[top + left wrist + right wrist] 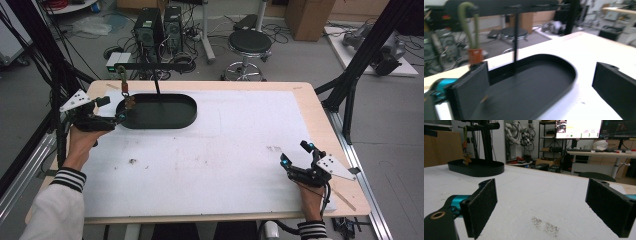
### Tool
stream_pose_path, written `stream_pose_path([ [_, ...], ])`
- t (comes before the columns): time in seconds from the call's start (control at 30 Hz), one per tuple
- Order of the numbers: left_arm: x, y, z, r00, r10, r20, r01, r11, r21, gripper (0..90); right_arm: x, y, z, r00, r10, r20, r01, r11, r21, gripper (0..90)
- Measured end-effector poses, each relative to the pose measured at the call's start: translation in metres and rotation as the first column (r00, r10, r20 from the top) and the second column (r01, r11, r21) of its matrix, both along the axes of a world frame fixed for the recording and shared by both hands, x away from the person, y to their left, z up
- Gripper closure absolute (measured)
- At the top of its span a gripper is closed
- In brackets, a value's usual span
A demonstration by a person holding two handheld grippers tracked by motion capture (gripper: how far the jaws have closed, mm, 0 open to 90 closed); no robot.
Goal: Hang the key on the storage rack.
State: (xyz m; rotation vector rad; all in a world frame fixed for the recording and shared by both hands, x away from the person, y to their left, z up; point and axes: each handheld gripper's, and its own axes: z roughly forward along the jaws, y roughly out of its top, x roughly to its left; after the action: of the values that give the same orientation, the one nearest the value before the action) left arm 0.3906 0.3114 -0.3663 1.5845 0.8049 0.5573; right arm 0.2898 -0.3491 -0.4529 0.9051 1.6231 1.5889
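Resting on the white table cover (215,150) at the far left is a black oval tray (157,111), with a thin black stand (158,82) rising from it. A green loop with an orange tag (475,55) hangs from the stand's crossbar, and a small brown thing (130,102) hangs below it – maybe a little charm, the views are too unsharp to tell.

The left gripper (114,111) is at the tray's left end, jaws wide apart and holding nothing; in the left gripper view one jaw stands just beside the orange tag.

The right gripper (296,154) sits near the right near corner of the table – well apart from the tray – with its jaws also wide open and empty. Some dark specks (545,225) lie on the cover between them.
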Motion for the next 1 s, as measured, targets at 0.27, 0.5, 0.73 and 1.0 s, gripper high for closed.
stream_pose_path([
  [0.27, -0.042, -0.013, -0.009, 0.9968, -0.042, 0.068, 0.038, 0.9972, 0.064, 1.7, -0.002, 0.001, 0.0, 1.0, 0.0, -0.003, 0.0, 1.0, -0.002, 9.5],
  [0.5, -0.075, -0.019, -0.037, 0.9932, -0.048, 0.106, 0.044, 0.9981, 0.042, 1.7, -0.001, 0.001, 0.0, 1.0, -0.002, -0.003, 0.002, 1.0, -0.003, 9.5],
  [0.73, -0.098, -0.014, -0.06, 0.9924, -0.013, 0.122, 0.01, 0.9996, 0.026, 1.7, -0.001, 0.001, 0.0, 1.0, -0.003, -0.004, 0.003, 1.0, -0.005, 9.5],
  [1.0, -0.113, -0.009, -0.081, 0.9945, -0.01, 0.104, 0.009, 0.9999, 0.013, 1.7, -0.001, 0.001, 0.0, 1.0, -0.004, -0.004, 0.004, 1.0, -0.006, 9.5],
])
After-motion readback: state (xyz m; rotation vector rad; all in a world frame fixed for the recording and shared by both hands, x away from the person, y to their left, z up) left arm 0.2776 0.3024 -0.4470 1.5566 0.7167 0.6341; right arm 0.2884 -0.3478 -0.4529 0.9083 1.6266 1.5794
